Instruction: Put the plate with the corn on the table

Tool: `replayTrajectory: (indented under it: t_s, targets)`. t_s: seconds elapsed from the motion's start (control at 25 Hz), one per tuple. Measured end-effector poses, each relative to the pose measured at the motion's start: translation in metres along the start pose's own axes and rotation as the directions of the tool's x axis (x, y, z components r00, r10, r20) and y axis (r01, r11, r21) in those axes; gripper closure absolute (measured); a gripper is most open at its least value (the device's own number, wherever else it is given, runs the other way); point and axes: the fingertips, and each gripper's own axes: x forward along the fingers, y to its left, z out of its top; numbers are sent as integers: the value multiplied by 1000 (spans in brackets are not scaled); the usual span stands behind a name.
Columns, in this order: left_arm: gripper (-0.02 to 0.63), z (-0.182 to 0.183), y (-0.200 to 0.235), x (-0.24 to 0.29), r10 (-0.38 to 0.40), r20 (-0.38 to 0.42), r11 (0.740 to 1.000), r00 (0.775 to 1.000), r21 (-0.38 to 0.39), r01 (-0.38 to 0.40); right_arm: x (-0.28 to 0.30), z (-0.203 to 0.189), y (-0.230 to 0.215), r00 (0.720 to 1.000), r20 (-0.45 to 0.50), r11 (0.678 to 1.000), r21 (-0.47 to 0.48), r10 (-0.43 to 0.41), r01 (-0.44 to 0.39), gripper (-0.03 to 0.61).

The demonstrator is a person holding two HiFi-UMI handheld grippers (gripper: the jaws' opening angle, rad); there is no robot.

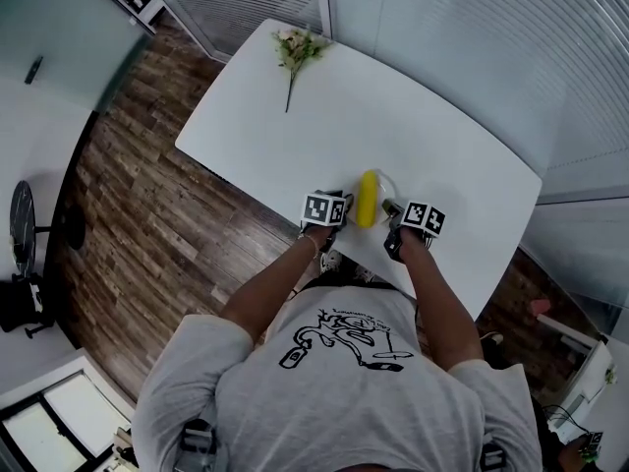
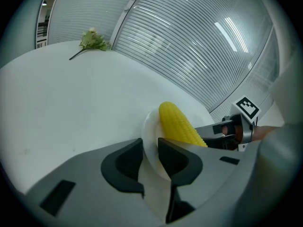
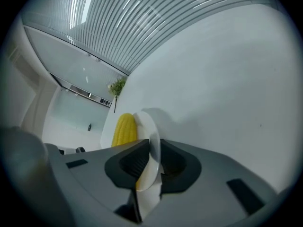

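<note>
Head view: a round white plate (image 2: 150,129) with a yellow corn cob (image 1: 367,200) was seen on the white bench (image 1: 447,160); the jaws of the left gripper (image 2: 150,144) and right gripper (image 3: 155,144) were parted around its rim.

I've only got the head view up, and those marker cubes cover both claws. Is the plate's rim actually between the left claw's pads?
Observer: Yes. In the left gripper view the plate has its rim between the pads of the left claw, and they do not seem to press on it.
Operator: And the right claw?
Observer: The right gripper view shows the rim edge-on between the pads of the right claw, which seem to stand a little wider than the rim.
</note>
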Motion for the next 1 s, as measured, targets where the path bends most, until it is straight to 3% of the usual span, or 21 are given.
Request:
replayTrajectory:
  t_s: [0.44,1.0]
  targets:
    - [506,-4,-1,1,60,-21,991,998,122,-57,-1,0,-2,994,-4,979,-171,-110,108,487]
    - [503,-4,-2,3,84,-28,984,996,158,-79,-2,2,-4,976,-12,937,-283,-216,204,463]
